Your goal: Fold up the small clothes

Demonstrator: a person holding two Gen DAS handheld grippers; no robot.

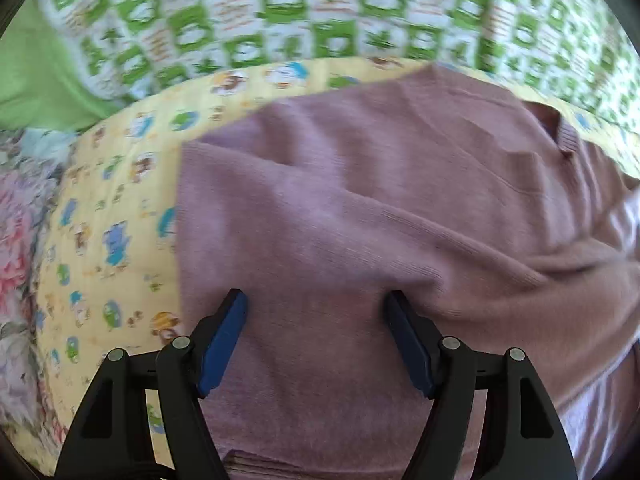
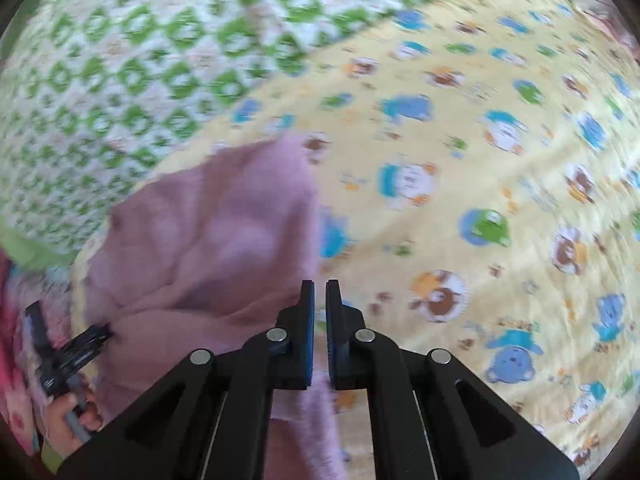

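From the left wrist, a mauve knit sweater [image 1: 360, 200] fills most of the view. It lies on a yellow sheet printed with small cartoon animals [image 1: 120, 208], and its fine-ribbed fabric is rumpled into soft ridges that run across it. Its left edge is straight and folded under; at the upper right a ribbed neckline [image 1: 566, 140] shows, with a darker inside behind it. The left gripper [image 1: 316, 300] is spread wide, and its blue pads [image 1: 222, 344] stand on either side of a strip of the sweater. The tips sit on or just above the cloth, and whether they press into it cannot be told. Beyond the yellow sheet lies a green-and-white patterned cover [image 1: 320, 4], and at the far left a floral fabric [image 1: 20, 240].

From the right wrist, the picture is blurred. The same sweater [image 2: 208, 232] lies at centre-left on the yellow sheet [image 2: 480, 200], with one corner pointing away and a narrow part running down under the tool. The right gripper [image 2: 320, 286] has its fingers brought almost together, only a thin slit between them. Whether any cloth is caught there cannot be told. At the lower left a hand [image 2: 76, 420] grips the handle of the other gripper [image 2: 80, 344], whose tips reach the sweater's edge. The green-and-white cover [image 2: 160, 60] fills the upper left.
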